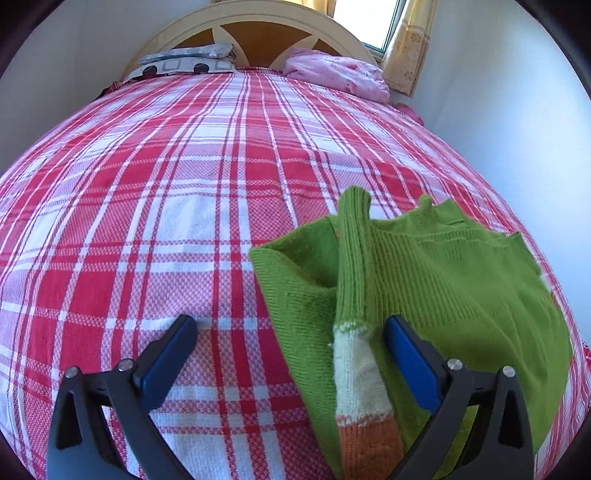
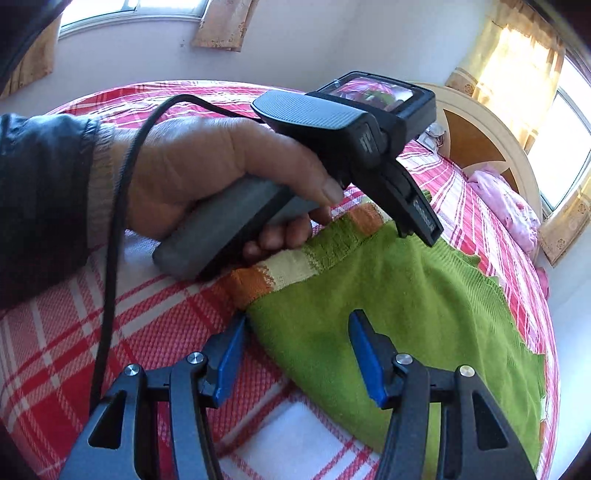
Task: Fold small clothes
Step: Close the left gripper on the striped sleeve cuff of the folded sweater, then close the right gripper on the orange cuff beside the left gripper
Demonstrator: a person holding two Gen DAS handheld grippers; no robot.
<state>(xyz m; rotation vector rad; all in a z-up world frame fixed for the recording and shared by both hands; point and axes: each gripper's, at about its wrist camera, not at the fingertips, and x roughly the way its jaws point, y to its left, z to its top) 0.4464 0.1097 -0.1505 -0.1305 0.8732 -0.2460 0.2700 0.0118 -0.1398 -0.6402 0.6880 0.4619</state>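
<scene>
Left wrist view showed the small green sweater (image 1: 436, 280) lying on the red plaid bedspread (image 1: 166, 206), toward the bed's near right side, with one sleeve (image 1: 354, 295) folded lengthwise over the body so that its white and orange cuff pointed back at the camera. Spread wide, the left gripper (image 1: 291, 347) straddled that cuff with nothing pinched, one blue pad on bare bedspread and the other over the knit. From the right wrist view, the right gripper (image 2: 295, 350) also stood spread and empty, poised over the sweater's (image 2: 388, 295) near corner, one pad just outside the edge. A hand (image 2: 207, 173) in a dark sleeve (image 2: 40, 192) held the left tool above the cuff end. To fold well from here, each gripper would probably need to pinch a full layer of knit at a corner or edge, lift only slightly, and carry both sides evenly so the sleeve stayed tucked. Beyond, a pink bundle (image 1: 336, 74) and a patterned pillow (image 1: 184, 62) lay by the headboard (image 1: 258, 22)
</scene>
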